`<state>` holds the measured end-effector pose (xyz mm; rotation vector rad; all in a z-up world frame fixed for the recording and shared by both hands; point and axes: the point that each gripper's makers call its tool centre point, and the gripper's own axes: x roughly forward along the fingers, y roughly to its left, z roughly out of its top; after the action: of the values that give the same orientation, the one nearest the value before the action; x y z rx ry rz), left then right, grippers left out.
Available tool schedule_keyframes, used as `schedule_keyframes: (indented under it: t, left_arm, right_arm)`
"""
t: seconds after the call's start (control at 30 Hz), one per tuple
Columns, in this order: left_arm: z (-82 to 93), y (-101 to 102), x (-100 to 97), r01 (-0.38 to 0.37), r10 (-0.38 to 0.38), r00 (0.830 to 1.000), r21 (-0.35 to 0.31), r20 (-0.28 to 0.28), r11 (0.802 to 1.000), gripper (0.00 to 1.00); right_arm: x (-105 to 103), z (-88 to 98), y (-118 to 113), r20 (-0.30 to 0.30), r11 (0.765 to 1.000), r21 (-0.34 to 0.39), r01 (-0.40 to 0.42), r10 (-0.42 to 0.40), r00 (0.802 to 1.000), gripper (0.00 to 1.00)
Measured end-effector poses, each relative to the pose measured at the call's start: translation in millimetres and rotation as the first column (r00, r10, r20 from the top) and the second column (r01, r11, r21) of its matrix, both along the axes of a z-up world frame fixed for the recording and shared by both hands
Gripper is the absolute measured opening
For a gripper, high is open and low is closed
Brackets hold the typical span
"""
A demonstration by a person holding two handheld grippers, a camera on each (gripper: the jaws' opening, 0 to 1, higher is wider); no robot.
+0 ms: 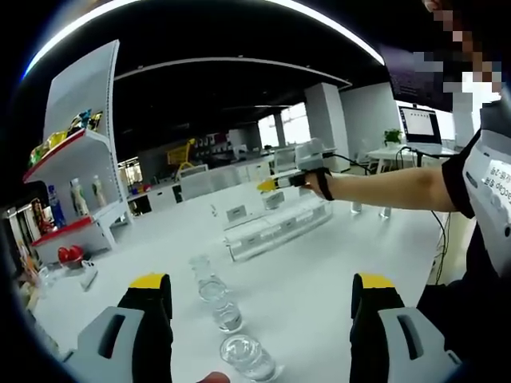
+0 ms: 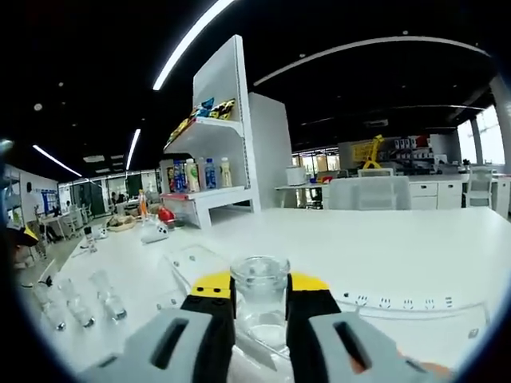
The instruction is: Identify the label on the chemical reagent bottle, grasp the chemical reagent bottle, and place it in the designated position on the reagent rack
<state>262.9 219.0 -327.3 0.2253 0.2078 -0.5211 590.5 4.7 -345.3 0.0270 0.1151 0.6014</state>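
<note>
Clear glass reagent bottle [image 2: 259,299] clamped in right hand-held gripper [image 2: 260,307]; left hand-held gripper [image 1: 259,307] gapes. Smooth glass might slip above the worktop [image 2: 415,247].

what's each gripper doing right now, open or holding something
Left gripper: open, jaws wide apart, holding nothing.
Right gripper: shut on a clear glass bottle, gripped between its jaws.

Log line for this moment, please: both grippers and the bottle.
right gripper: shut on clear bottle, lifted near rack | left gripper: open, over table bottles | placement: not yet done
</note>
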Motion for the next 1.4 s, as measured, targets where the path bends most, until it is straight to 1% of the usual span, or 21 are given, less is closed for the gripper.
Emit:
schedule_keyframes:
  t: [0.03,0.23,0.27,0.4,0.47,0.57,0.6,0.67,0.7,0.77,0.87,0.97,1.0,1.03,1.07,1.17,1.27,1.3,1.33,1.4]
  left_arm:
    - [0.3,0.0,0.1,0.000,0.000,1.000,0.001,0.001,1.000,0.93]
    - [4.2,2.6,-0.2,-0.008,0.008,1.000,-0.008,0.010,1.000,0.93]
    - [4.9,4.1,0.1,-0.013,0.013,1.000,-0.010,0.013,1.000,0.93]
    - [2.9,6.2,-1.2,-0.018,0.018,1.000,-0.007,0.008,1.000,0.93]
    - [1.7,7.8,-1.9,-0.021,0.021,1.000,-0.002,0.005,1.000,0.93]
    - [2.5,10.6,-3.0,-0.029,0.029,1.000,-0.005,0.006,1.000,0.93]
    - [3.3,10.9,-3.2,-0.030,0.030,1.000,-0.006,0.008,1.000,0.93]
    - [4.6,11.5,-3.2,-0.032,0.032,0.999,-0.006,0.011,0.999,0.93]
    - [5.0,11.6,-3.2,-0.032,0.032,0.999,-0.005,0.013,0.999,0.93]
    - [5.5,11.2,-3.0,-0.031,0.031,0.999,-0.005,0.013,1.000,0.93]
    - [6.1,9.5,-2.9,-0.027,0.027,1.000,-0.002,0.014,1.000,0.93]
    - [8.0,7.0,-3.3,-0.022,0.022,1.000,-0.006,0.017,1.000,0.93]
    - [8.4,6.0,-3.6,-0.019,0.019,1.000,-0.006,0.019,1.000,0.93]
    - [8.5,5.1,-3.7,-0.018,0.018,1.000,-0.006,0.019,1.000,0.93]
    - [8.5,4.2,-4.1,-0.016,0.016,1.000,-0.005,0.019,1.000,0.93]
    - [8.4,2.7,-5.7,-0.011,0.011,1.000,-0.007,0.018,1.000,0.93]
    - [7.7,2.5,-7.5,-0.012,0.012,1.000,-0.005,0.016,1.000,0.93]
    - [7.7,2.6,-7.8,-0.013,0.013,1.000,-0.005,0.016,1.000,0.93]
    - [7.8,2.9,-8.3,-0.014,0.014,1.000,-0.005,0.016,1.000,0.93]
    - [8.2,3.4,-9.1,-0.017,0.017,1.000,-0.006,0.016,1.000,0.93]
  right_arm:
    - [-0.3,0.0,0.0,0.007,1.000,-0.010,-0.002,0.002,1.000,0.22]
    - [-3.4,-1.2,0.7,0.002,0.999,-0.034,-0.017,0.017,1.000,0.23]
    - [-2.3,-2.7,0.9,-0.011,0.999,-0.040,-0.017,0.017,1.000,0.24]
    - [-1.3,-5.2,0.9,-0.006,0.998,-0.069,-0.010,0.009,1.000,0.27]
    - [-1.9,-5.2,1.6,0.002,0.997,-0.079,-0.011,0.011,1.000,0.32]
    - [-2.5,-3.1,3.7,0.007,0.997,-0.075,-0.017,0.018,1.000,0.39]
    - [-3.2,-2.6,4.1,0.011,0.996,-0.082,-0.014,0.015,1.000,0.41]
    - [-2.8,-4.6,-0.1,0.006,0.992,-0.130,0.007,-0.006,1.000,0.45]
    - [-4.1,-2.3,0.4,0.015,0.992,-0.127,0.005,-0.003,1.000,0.48]
    - [-7.7,0.3,0.0,0.016,0.992,-0.126,0.002,0.000,1.000,0.56]
    - [-13.1,3.4,-4.7,0.014,0.992,-0.122,0.010,-0.009,1.000,0.66]
    - [-18.7,8.3,-11.7,0.014,0.994,-0.110,0.016,-0.014,1.000,0.71]
    - [-23.7,8.8,-13.0,0.013,0.994,-0.109,0.020,-0.019,1.000,0.73]
    - [-25.6,8.9,-16.1,0.008,0.994,-0.109,0.030,-0.029,1.000,0.75]
    - [-22.8,10.1,-20.4,0.004,0.994,-0.104,0.038,-0.038,0.999,0.78]
    - [-26.5,14.9,-30.0,-0.018,0.996,-0.067,0.063,-0.064,0.998,0.87]
    - [-35.6,23.1,-38.4,-0.031,0.995,-0.052,0.087,-0.088,0.996,0.90]
    - [-38.2,25.4,-40.5,-0.028,0.994,-0.057,0.095,-0.097,0.995,0.91]
    - [-44.6,29.1,-45.1,-0.020,0.991,-0.080,0.109,-0.111,0.994,0.92]
    - [-55.9,35.8,-47.5,-0.012,0.991,-0.081,0.107,-0.108,0.994,0.95]
